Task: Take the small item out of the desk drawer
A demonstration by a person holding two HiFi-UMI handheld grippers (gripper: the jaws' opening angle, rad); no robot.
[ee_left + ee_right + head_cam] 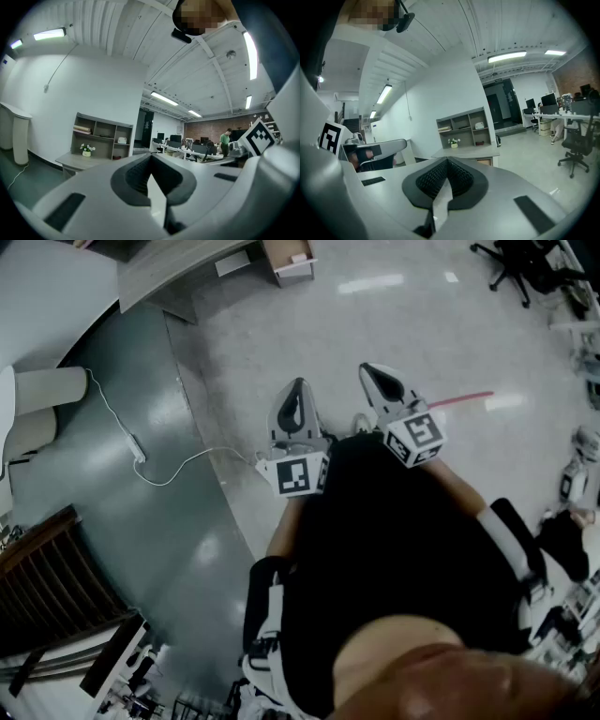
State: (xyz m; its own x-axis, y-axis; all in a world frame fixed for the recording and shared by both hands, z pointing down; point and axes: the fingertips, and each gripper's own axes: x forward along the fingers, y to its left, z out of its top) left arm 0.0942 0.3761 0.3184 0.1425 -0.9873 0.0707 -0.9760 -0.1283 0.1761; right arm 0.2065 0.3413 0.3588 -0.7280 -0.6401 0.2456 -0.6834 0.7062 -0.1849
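Observation:
In the head view both grippers are held out level in front of the person's dark torso, over bare floor. My left gripper (297, 390) has its jaws together with nothing between them; the left gripper view shows the pads meeting at the tip (151, 158). My right gripper (373, 373) is likewise shut and empty (447, 161). Well ahead stands a grey desk (173, 273) (466, 152) with an open shelf unit (101, 136) on it. A wood-coloured drawer unit (291, 259) (484, 161) sits at its end. No small item is visible.
A white cable with a power strip (139, 450) runs across the darker floor at left. A white rounded column (42, 395) stands far left, dark wooden slats (47, 587) lower left. Office chairs (520, 263) (575, 150) and desks with a person in green (226, 139) are to the right.

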